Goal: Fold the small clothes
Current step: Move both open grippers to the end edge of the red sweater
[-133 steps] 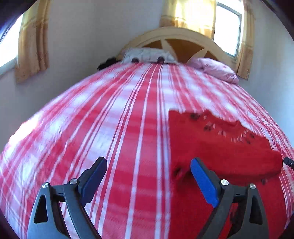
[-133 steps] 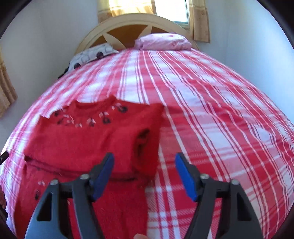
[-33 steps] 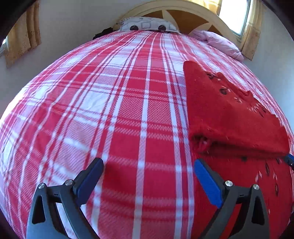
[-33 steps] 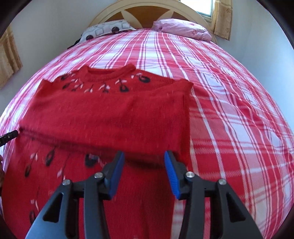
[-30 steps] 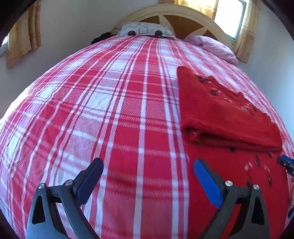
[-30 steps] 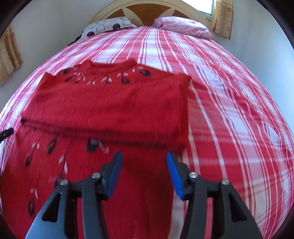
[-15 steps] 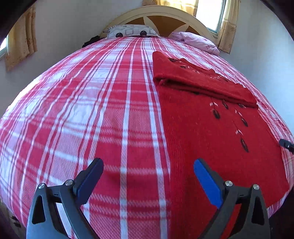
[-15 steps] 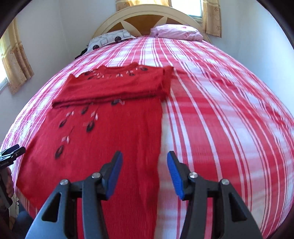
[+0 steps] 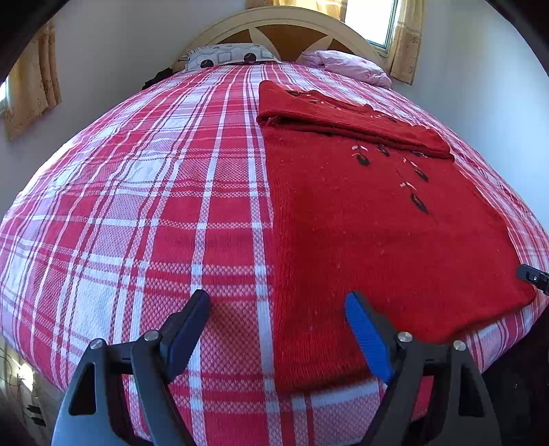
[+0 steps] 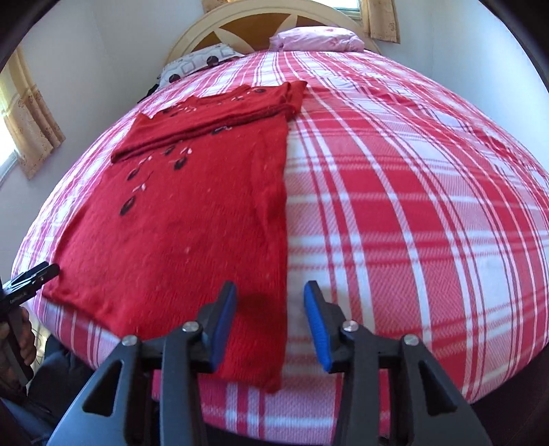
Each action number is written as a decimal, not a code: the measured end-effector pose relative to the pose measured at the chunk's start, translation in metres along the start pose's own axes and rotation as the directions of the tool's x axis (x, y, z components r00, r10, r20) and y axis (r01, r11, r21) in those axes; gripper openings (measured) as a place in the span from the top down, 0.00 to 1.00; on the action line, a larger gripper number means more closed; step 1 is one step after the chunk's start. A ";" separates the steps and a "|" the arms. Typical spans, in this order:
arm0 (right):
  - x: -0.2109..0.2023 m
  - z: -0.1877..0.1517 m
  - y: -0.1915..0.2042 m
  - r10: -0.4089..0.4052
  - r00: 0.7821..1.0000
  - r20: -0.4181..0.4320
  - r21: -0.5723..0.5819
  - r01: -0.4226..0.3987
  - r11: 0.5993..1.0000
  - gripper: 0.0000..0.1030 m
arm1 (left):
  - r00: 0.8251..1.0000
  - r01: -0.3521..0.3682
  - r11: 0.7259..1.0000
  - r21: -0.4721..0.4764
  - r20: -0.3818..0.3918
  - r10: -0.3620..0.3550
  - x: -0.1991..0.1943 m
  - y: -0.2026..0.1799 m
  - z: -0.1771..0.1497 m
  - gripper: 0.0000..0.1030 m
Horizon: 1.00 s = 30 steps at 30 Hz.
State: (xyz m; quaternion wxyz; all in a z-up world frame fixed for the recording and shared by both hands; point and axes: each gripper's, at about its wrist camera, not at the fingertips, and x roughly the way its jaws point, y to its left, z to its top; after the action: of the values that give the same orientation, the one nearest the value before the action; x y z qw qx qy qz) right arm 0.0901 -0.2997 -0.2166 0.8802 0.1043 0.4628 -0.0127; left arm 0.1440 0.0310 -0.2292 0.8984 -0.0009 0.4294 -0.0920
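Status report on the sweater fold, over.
Both tools' jaws just narrowing, nothing between them: left tool, right tool. Red sweater flat on bed, top folded down. Nothing in the way.

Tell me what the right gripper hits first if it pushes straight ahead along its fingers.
Probably the near corner of the red sweater, at its right edge; the right gripper hangs open above that hem corner with nothing between. Depth is unclear, so it could land on the plaid bedspread just beside it.

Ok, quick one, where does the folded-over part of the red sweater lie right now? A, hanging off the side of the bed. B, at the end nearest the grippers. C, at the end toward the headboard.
C: the red sweater is doubled over at its far end, toward the headboard.
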 end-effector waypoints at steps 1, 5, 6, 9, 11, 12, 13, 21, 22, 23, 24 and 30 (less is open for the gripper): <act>-0.001 -0.003 0.000 0.005 1.000 -0.002 0.002 -0.005 1.000 0.60 | 1.000 0.001 1.000 0.000 -0.003 -0.001 -0.001 0.000 -0.002 0.25; -0.006 -0.014 -0.001 0.042 0.999 -0.013 0.023 -0.042 0.999 0.60 | 1.000 0.018 1.000 -0.011 -0.013 -0.018 -0.006 0.004 -0.006 0.27; -0.007 -0.016 -0.001 0.045 0.999 -0.014 0.025 -0.044 0.999 0.60 | 1.000 0.020 1.000 -0.010 -0.014 -0.020 -0.007 0.003 -0.007 0.27; -0.008 -0.021 0.002 0.050 0.999 -0.019 0.016 -0.050 0.999 0.62 | 1.000 0.024 1.000 -0.001 -0.017 -0.024 -0.010 0.000 -0.012 0.27; -0.009 -0.023 0.004 0.057 0.998 -0.023 0.009 -0.057 0.998 0.66 | 1.000 0.023 1.000 0.009 -0.016 -0.023 -0.011 -0.002 -0.015 0.30; -0.009 -0.024 0.005 0.062 0.998 -0.024 0.008 -0.061 0.998 0.67 | 1.000 0.019 1.000 0.011 -0.017 -0.019 -0.012 -0.003 -0.015 0.33; -0.009 -0.025 0.006 0.071 0.997 -0.026 0.008 -0.071 0.997 0.69 | 1.000 0.024 1.000 0.008 -0.018 -0.024 -0.013 -0.003 -0.016 0.37; -0.008 -0.028 0.005 0.107 0.994 -0.029 0.021 -0.106 0.994 0.69 | 0.998 0.059 0.998 -0.010 -0.026 -0.060 -0.016 -0.002 -0.020 0.42; -0.008 -0.028 0.004 0.110 0.994 -0.028 0.024 -0.109 0.994 0.69 | 0.998 0.059 0.998 -0.009 -0.025 -0.059 -0.016 -0.002 -0.020 0.42; -0.008 -0.028 0.004 0.111 0.993 -0.027 0.025 -0.110 0.994 0.69 | 0.998 0.057 0.998 -0.007 -0.024 -0.058 -0.016 -0.003 -0.020 0.42; -0.008 -0.028 0.004 0.111 0.993 -0.025 0.025 -0.111 0.994 0.69 | 0.998 0.057 0.998 -0.006 -0.022 -0.057 -0.016 -0.003 -0.021 0.42; -0.010 -0.029 0.003 0.120 0.992 -0.025 0.028 -0.119 0.992 0.76 | 0.997 0.076 0.997 -0.003 -0.028 -0.076 -0.018 -0.004 -0.022 0.48</act>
State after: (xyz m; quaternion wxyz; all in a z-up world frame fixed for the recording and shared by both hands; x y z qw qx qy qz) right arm 0.0609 -0.2921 -0.2243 0.8718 0.1437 0.4670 0.0353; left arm 0.1158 0.0315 -0.2290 0.8881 -0.0168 0.4418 -0.1256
